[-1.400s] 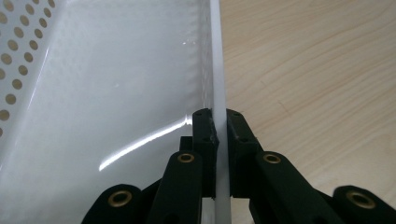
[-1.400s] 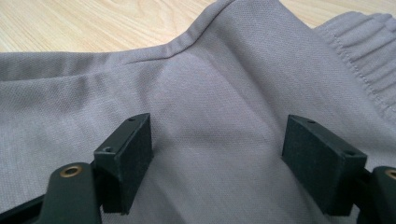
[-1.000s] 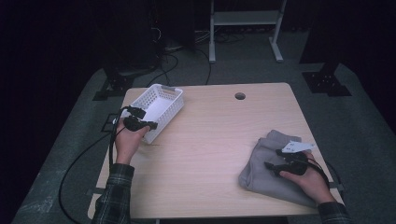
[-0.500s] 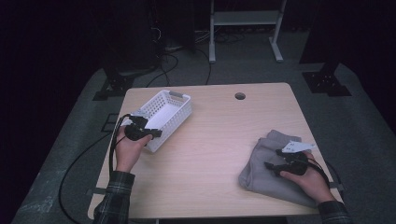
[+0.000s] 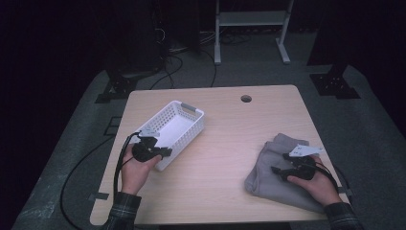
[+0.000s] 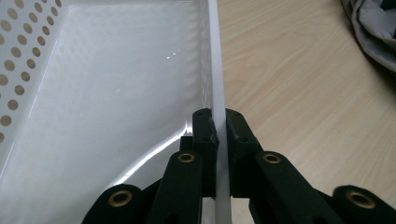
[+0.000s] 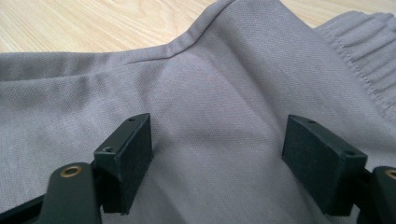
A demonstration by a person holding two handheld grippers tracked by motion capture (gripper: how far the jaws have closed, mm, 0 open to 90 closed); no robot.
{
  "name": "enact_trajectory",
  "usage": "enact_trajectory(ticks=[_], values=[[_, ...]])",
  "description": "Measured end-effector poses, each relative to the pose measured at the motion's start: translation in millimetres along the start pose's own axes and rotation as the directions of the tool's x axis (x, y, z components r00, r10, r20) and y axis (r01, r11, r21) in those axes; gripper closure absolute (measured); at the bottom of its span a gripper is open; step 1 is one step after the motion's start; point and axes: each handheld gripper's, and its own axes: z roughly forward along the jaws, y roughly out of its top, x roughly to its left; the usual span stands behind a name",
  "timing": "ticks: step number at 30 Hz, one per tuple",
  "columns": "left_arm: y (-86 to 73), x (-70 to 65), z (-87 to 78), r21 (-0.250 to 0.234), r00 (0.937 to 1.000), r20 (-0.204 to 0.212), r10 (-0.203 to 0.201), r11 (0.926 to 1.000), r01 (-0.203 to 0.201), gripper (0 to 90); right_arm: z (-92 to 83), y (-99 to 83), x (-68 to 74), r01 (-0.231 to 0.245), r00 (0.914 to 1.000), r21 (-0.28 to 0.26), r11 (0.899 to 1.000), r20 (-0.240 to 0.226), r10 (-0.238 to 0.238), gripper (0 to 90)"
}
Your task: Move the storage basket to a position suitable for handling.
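Observation:
A white perforated plastic basket (image 5: 186,119) lies on the left half of the wooden table, empty inside (image 6: 93,93). My left gripper (image 5: 165,152) is shut on the basket's near wall (image 6: 216,70), one jaw inside and one outside. At the right front a folded grey garment (image 5: 270,165) rests on the table. My right gripper (image 5: 276,171) stands open on top of the garment (image 7: 210,93), its two pads (image 7: 133,154) wide apart with cloth beneath them.
The table (image 5: 239,129) has a round cable hole (image 5: 246,98) near its far edge. Bare wood lies between basket and garment. Cables run off the table's left side to the floor, and a metal stand (image 5: 249,28) is beyond the table.
The basket has slid rightward and toward the table's middle, turning with my left gripper that holds its wall. The right hand and the garment have stayed put.

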Motion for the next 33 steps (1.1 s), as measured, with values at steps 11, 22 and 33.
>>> enact_trajectory(ticks=[11,22,33], values=[[-17.2,-26.2,-3.6,0.014,0.9996,-0.008,0.028,0.9995,-0.028,84.3,0.0,0.2,-0.3,0.001,1.0000,0.002,1.000,-0.002,-0.001,22.8],[-28.0,-36.0,4.4,0.044,0.9993,0.011,0.035,0.9984,-0.035,81.1,0.1,0.4,-0.9,-0.001,1.0000,0.003,1.000,-0.006,0.001,22.7],[-21.2,-37.0,0.8,0.022,0.9973,0.048,0.056,0.9981,-0.057,67.6,0.1,0.4,-1.2,-0.002,1.0000,0.002,1.000,-0.009,0.002,22.7]])
